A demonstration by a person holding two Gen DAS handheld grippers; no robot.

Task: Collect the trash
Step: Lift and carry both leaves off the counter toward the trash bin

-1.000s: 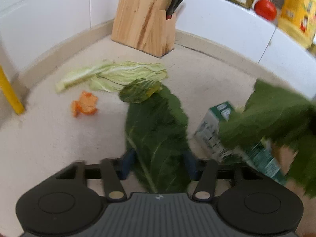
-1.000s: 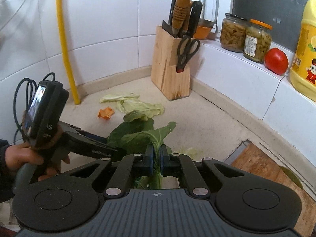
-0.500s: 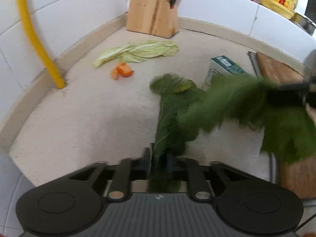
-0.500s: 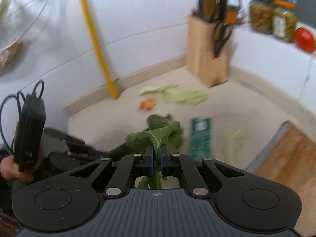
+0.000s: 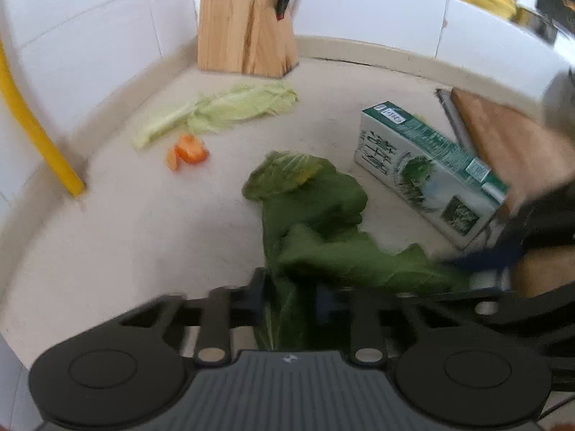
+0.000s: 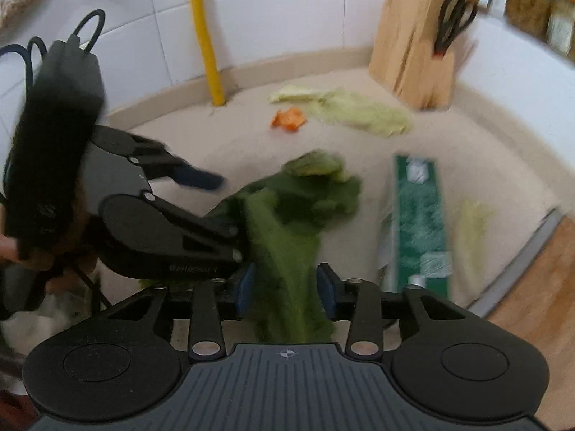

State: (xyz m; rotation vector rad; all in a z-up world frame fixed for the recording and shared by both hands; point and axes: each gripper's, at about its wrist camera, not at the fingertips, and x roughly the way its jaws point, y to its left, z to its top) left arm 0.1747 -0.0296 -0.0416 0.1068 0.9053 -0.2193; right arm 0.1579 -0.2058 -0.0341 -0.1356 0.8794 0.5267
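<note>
Your two grippers meet over a pile of dark green leaves [image 5: 316, 222] lying on the pale counter [image 5: 125, 222], near its front edge. Your left gripper [image 5: 291, 298] has the stalk end of one leaf between its jaws and is closing on it; the picture is too blurred to tell whether the pads already press. Your right gripper [image 6: 285, 287] is opening, its blue pads [image 6: 245, 287] standing clear on either side of a second leaf that lies between them, so that leaf is let go. These leaves look light, limp and easily torn: they will droop and fold when lifted, so take them by the thicker pale rib near the stalk, not by the thin blade. Just to the right of the pile lies a green and white carton [image 5: 427, 176] on its side; it looks stiff and light, and is best pinched across its narrow faces. Farther back, near a wooden knife block [image 5: 244, 21], lie a pale cabbage leaf [image 5: 230, 107], flat and floppy, and beside it a small scrap of orange peel [image 5: 187, 149], which should be firm enough to pinch whole. A yellow pipe [image 5: 32, 122] stands at the left wall, and a wooden board [image 5: 510, 143] lies to the right.
</note>
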